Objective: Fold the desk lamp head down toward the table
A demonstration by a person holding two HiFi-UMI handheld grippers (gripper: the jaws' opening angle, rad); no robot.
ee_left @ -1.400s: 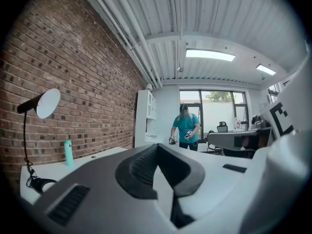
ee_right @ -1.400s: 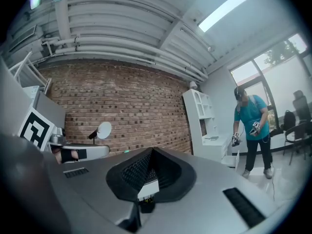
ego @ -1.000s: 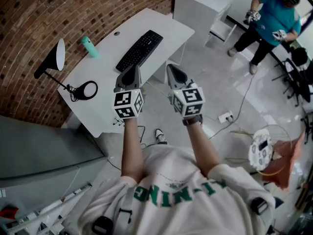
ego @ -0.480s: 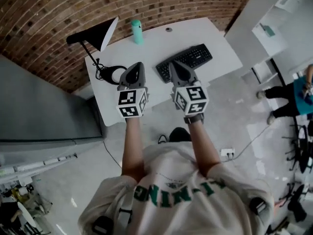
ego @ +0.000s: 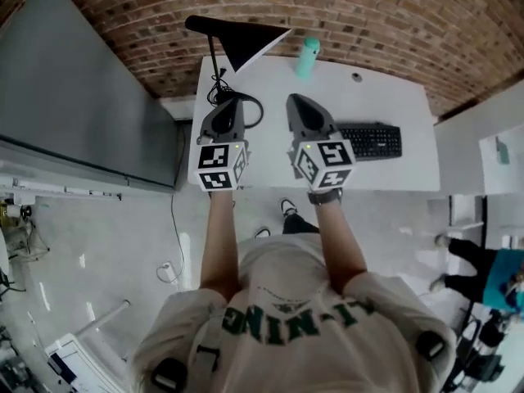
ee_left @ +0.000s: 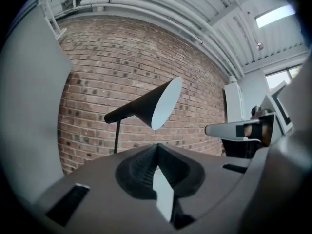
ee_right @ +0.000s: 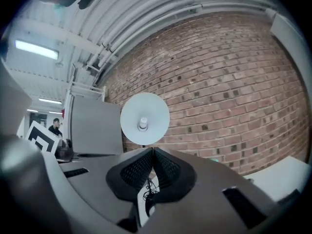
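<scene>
The black desk lamp stands at the white table's (ego: 385, 97) back left corner, its cone head (ego: 246, 39) raised on a thin stem (ego: 214, 64) and its ring base (ego: 248, 110) beside a coiled cable. My left gripper (ego: 226, 105) hovers over the table's left edge near the base, shut and empty. My right gripper (ego: 297, 101) is level with it to the right, also shut and empty. In the left gripper view the lamp head (ee_left: 153, 104) rises above the closed tips (ee_left: 157, 145). In the right gripper view its white inside (ee_right: 145, 118) faces me above the tips (ee_right: 152, 150).
A black keyboard (ego: 368, 140) lies on the table's right half and a teal bottle (ego: 308, 56) stands at the back by the brick wall (ego: 368, 15). A tall grey cabinet (ego: 82, 97) stands against the table's left side. A person's legs show at the far right (ego: 467, 256).
The whole view has swung round, so the table and lamp now lie straight ahead instead of off to the left. Both grippers moved with it, still shut and empty.
</scene>
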